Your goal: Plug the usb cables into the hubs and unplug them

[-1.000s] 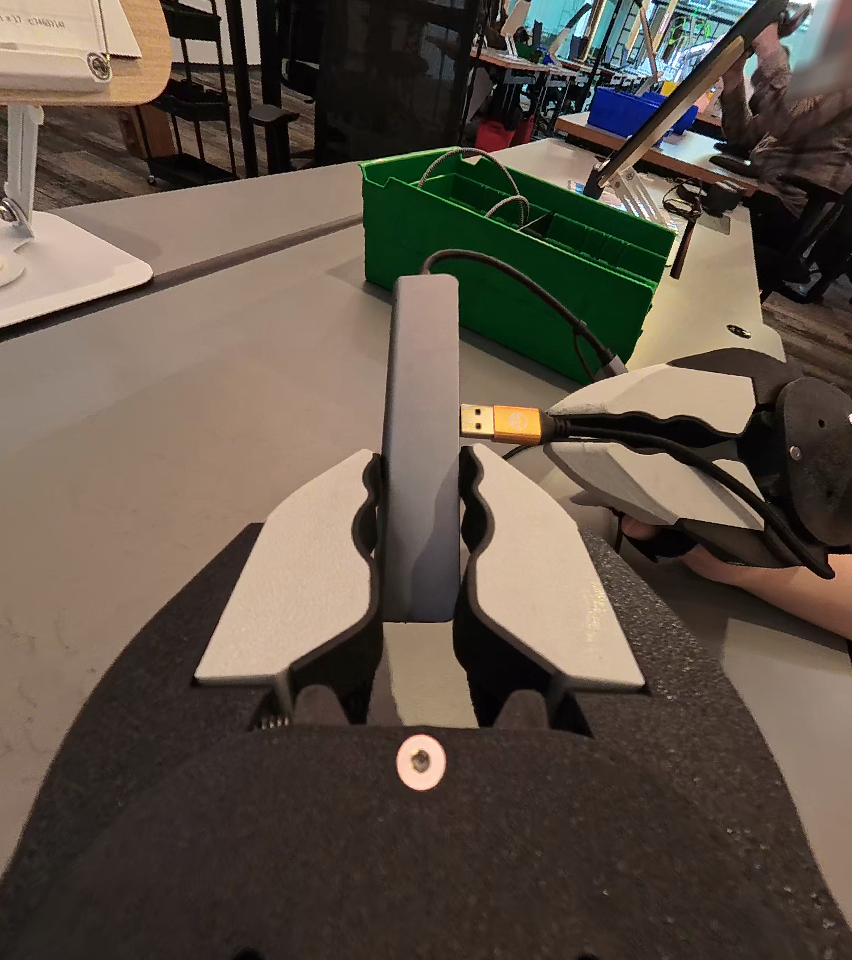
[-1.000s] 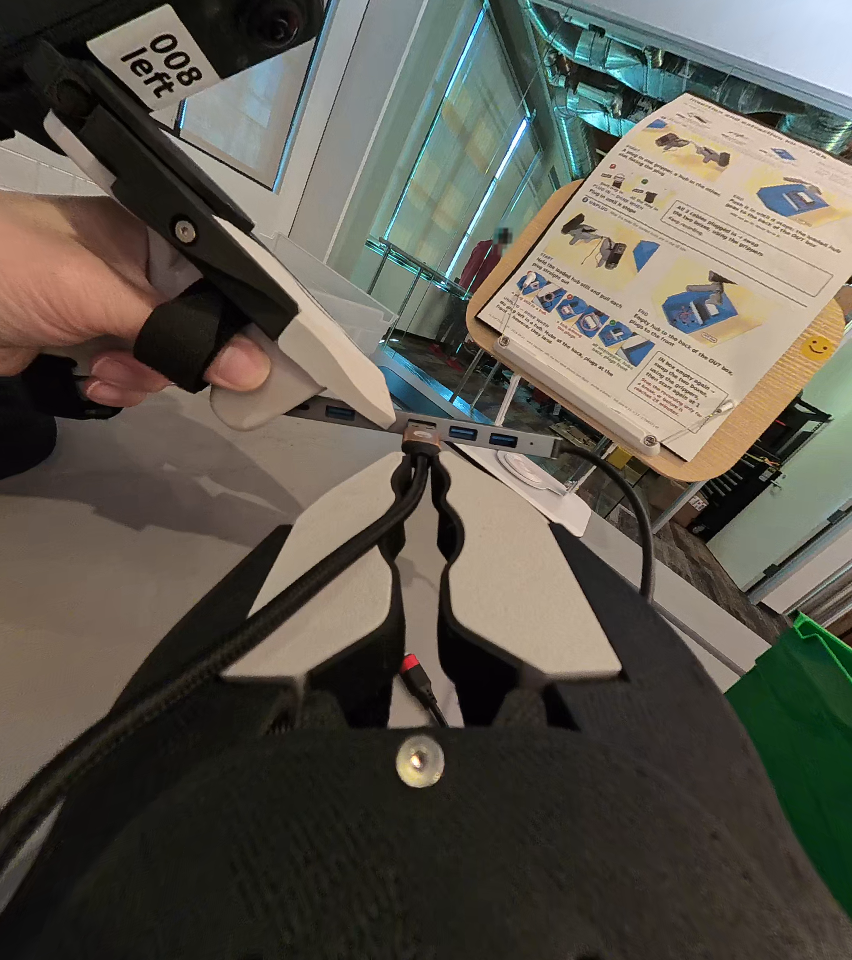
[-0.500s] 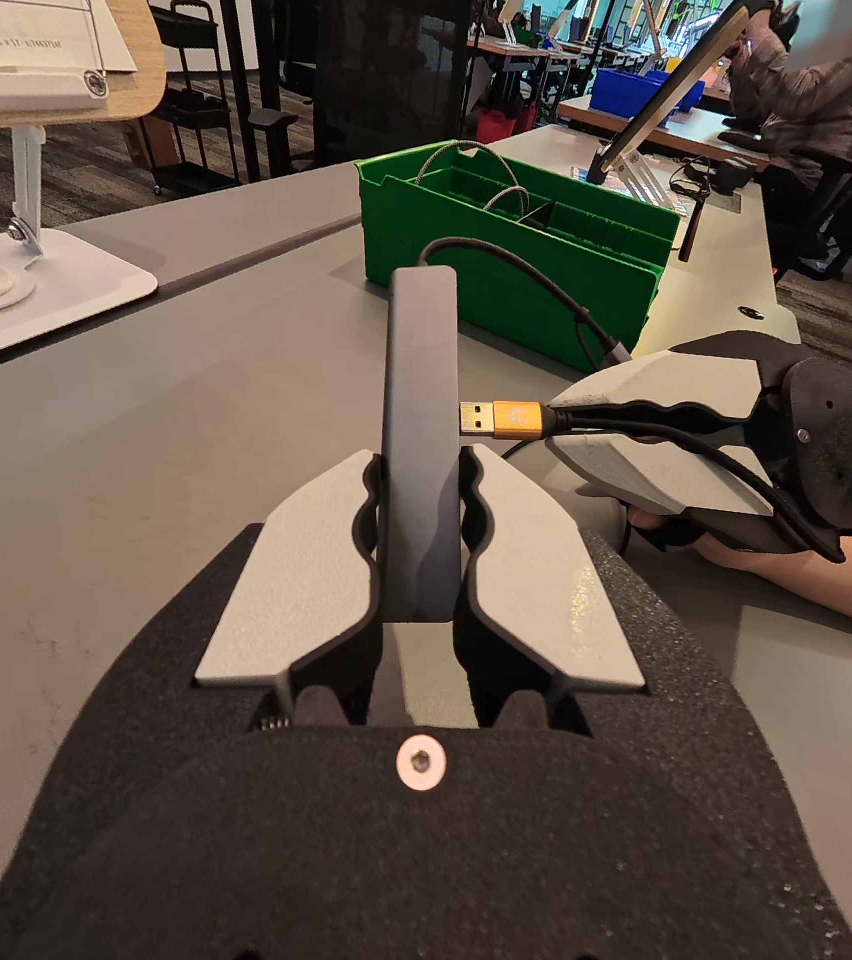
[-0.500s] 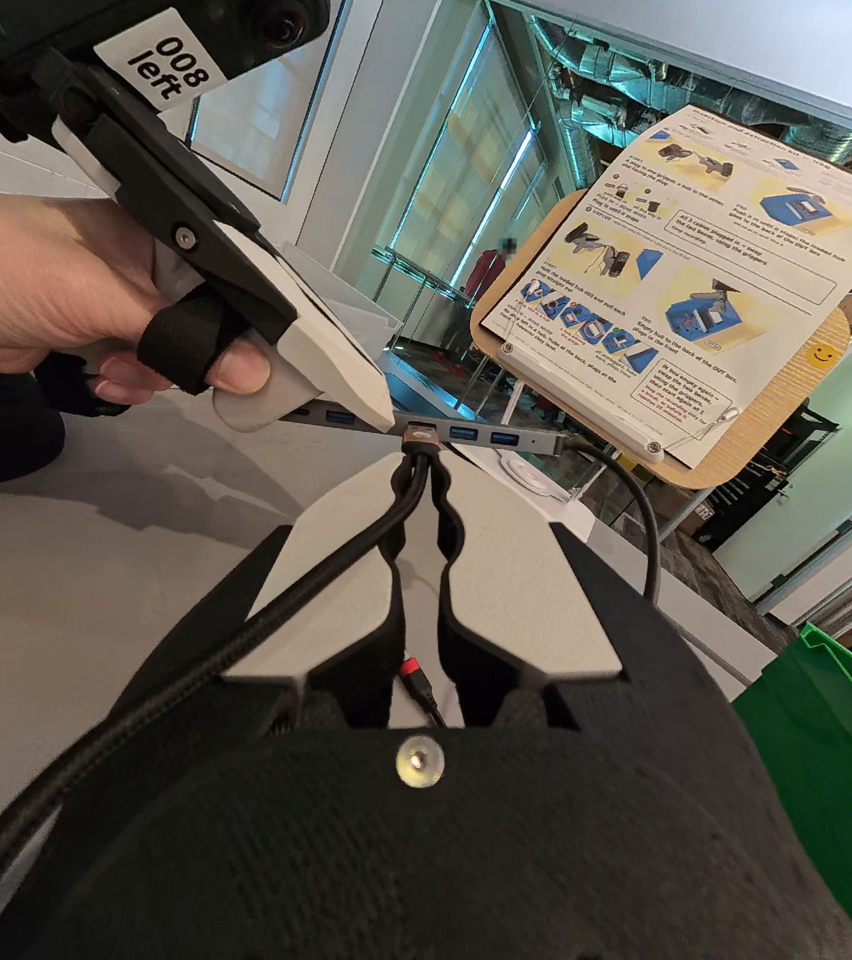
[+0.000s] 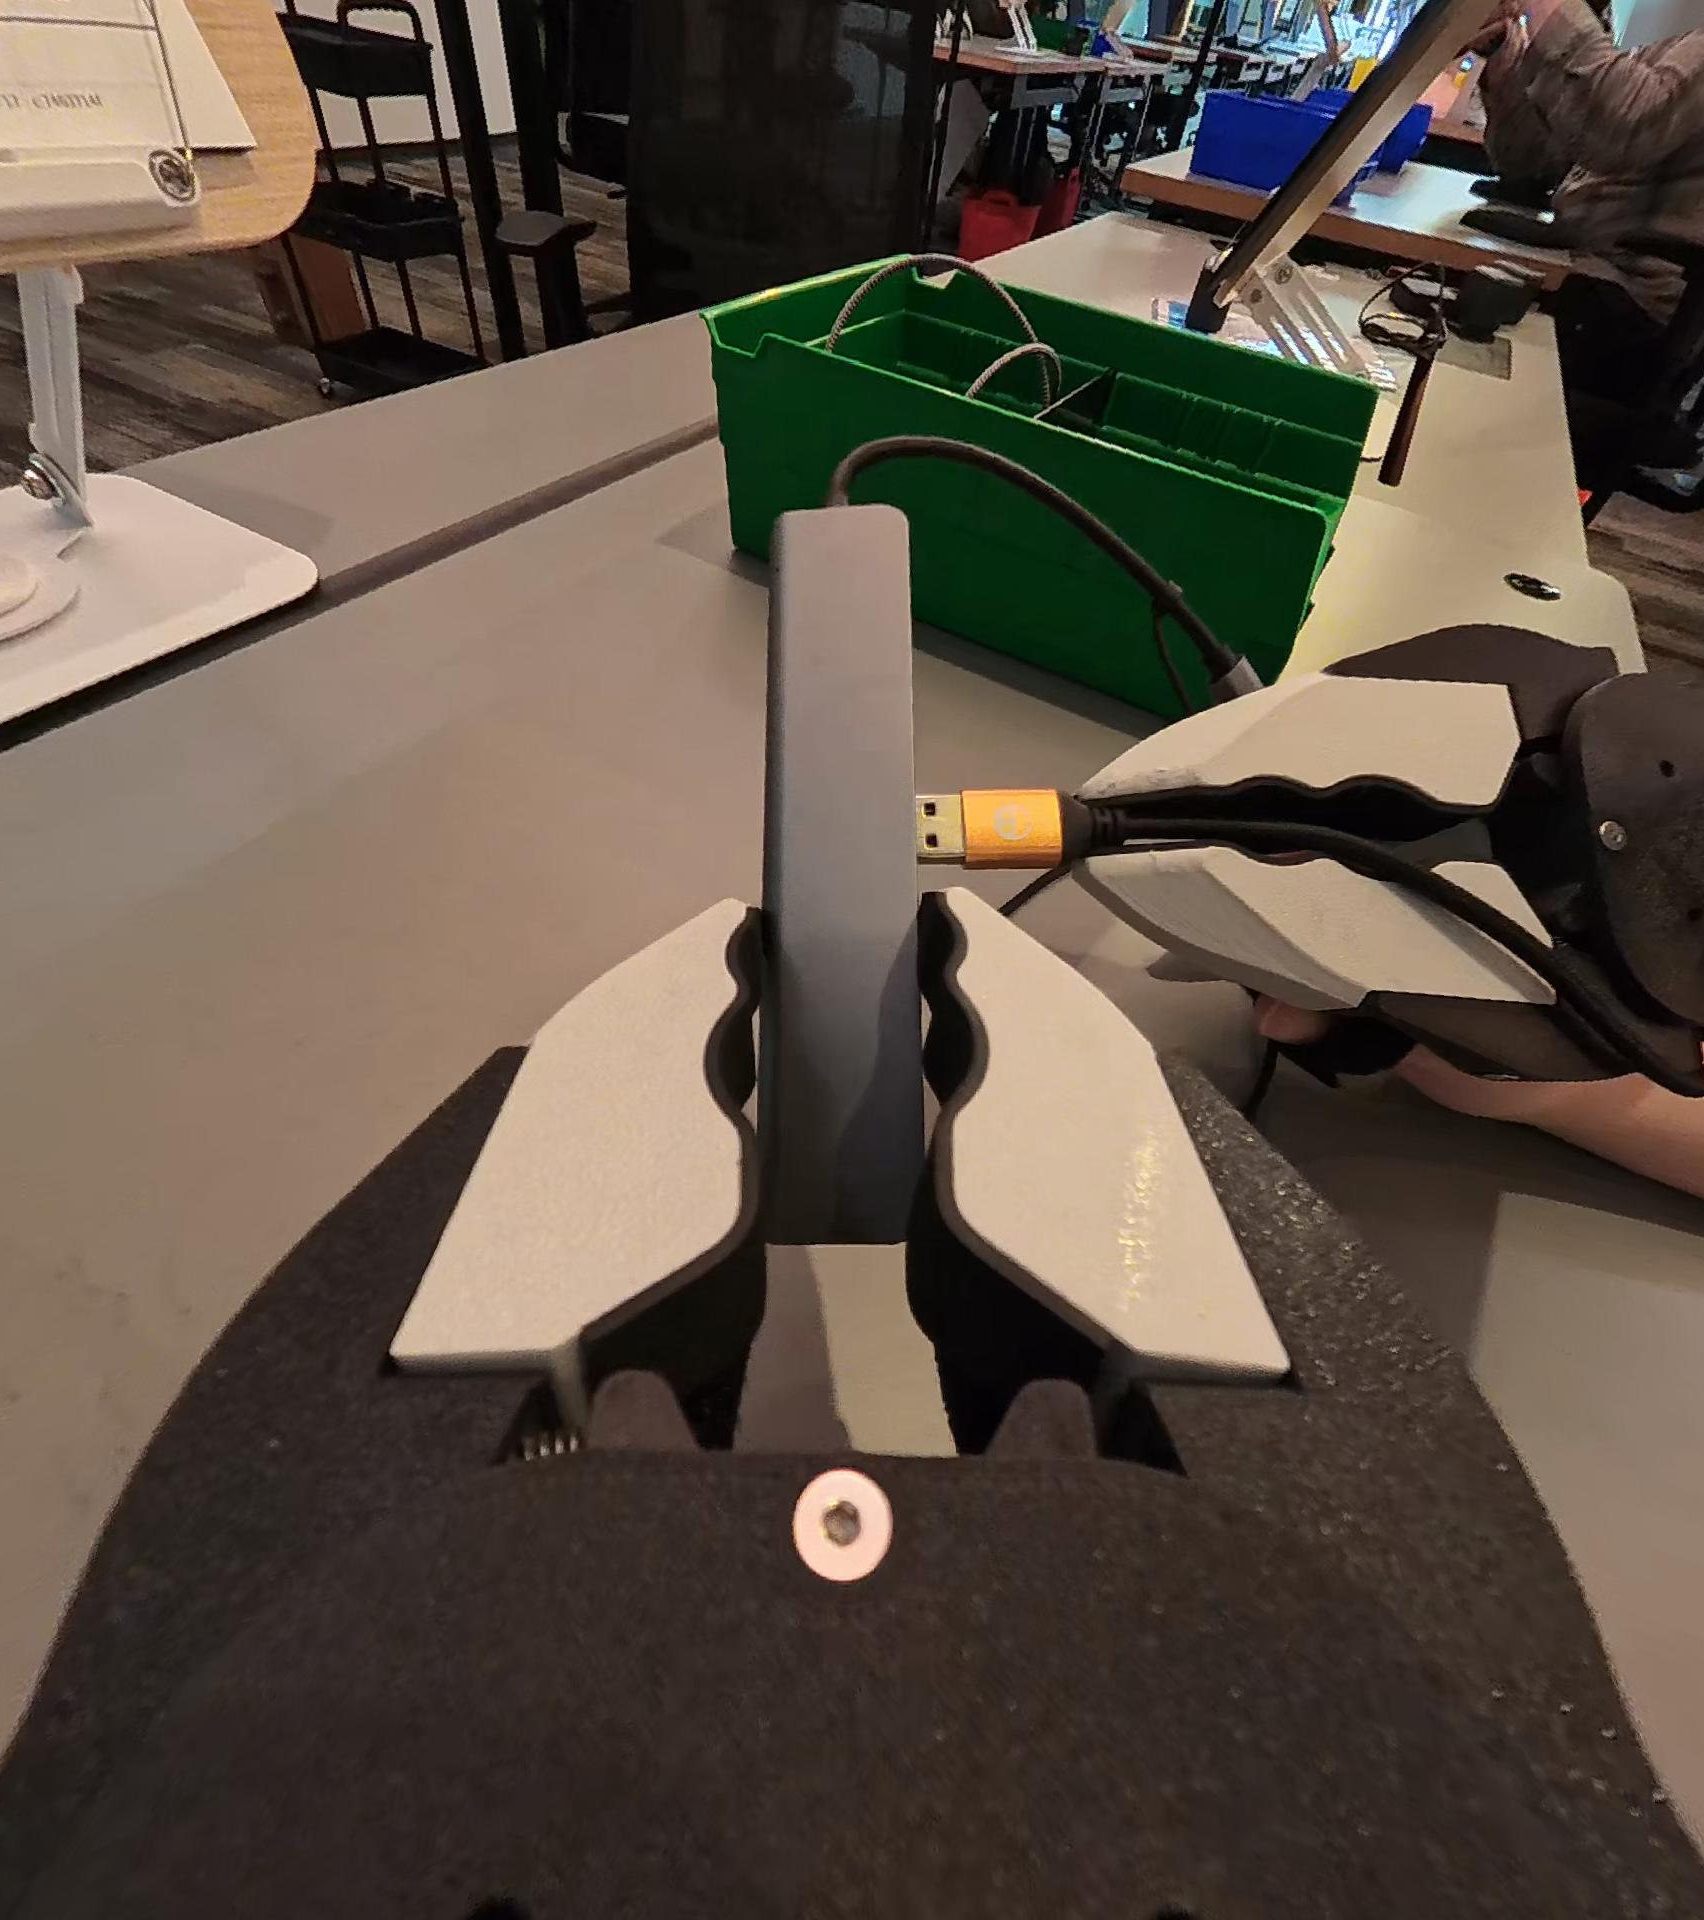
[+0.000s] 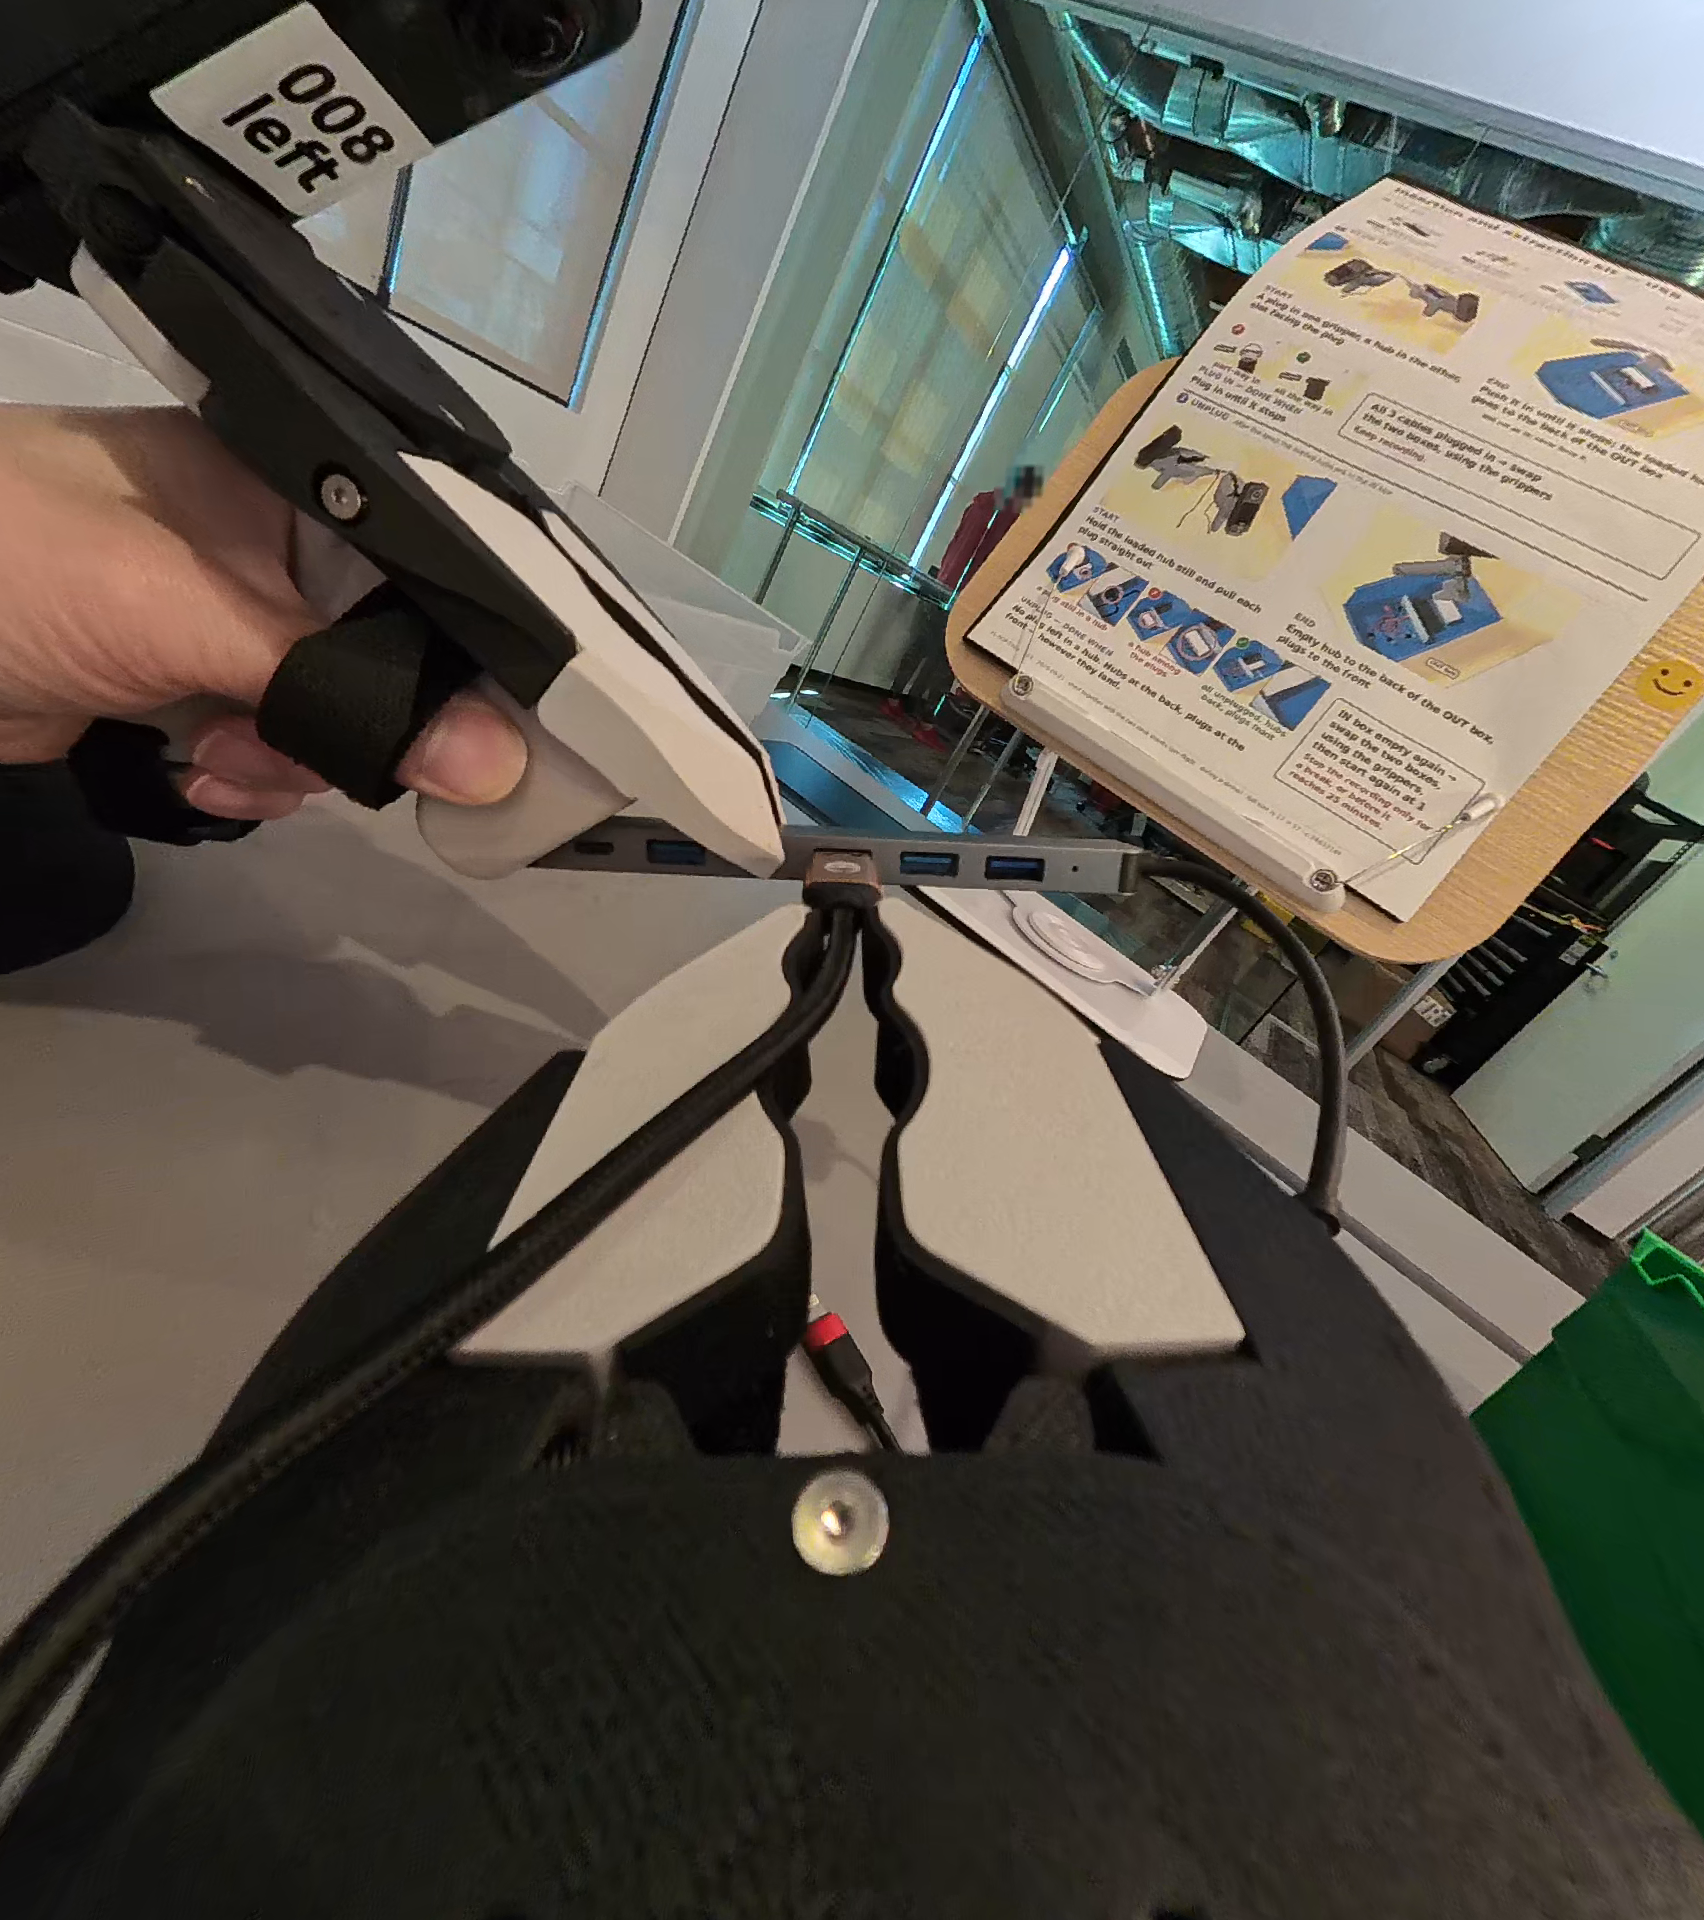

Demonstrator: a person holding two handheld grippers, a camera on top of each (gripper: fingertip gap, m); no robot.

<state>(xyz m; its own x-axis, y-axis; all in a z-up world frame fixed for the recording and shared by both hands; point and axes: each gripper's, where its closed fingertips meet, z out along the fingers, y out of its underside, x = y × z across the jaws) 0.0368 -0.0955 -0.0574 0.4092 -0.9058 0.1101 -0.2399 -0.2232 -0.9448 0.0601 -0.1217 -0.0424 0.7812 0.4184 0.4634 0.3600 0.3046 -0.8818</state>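
Observation:
My left gripper (image 5: 837, 914) is shut on a long dark grey USB hub (image 5: 835, 727) and holds it above the grey table, pointing away from me. My right gripper (image 6: 835, 920) is shut on a black braided USB cable just behind its orange plug (image 5: 1009, 827). The plug's metal tip meets the hub's right side at a port. In the right wrist view the plug (image 6: 837, 871) sits at a port of the hub (image 6: 993, 868), beside two free blue ports. The right gripper (image 5: 1097, 821) also shows in the left wrist view.
A green bin (image 5: 1035, 468) with cables stands on the table (image 5: 360, 831) behind the hub. An instruction sheet on a wooden board stand (image 6: 1347, 582) is at the left, on a white base (image 5: 100, 582). The hub's own black cable (image 6: 1315, 1018) trails down. Desks and a seated person are far back. The tips of one gripper are about 4 cm away from the tips of the other.
Both grippers keep their holds. The plug stays at the hub's side port, its exposed metal tip looking about the same length. The view has shifted slightly.

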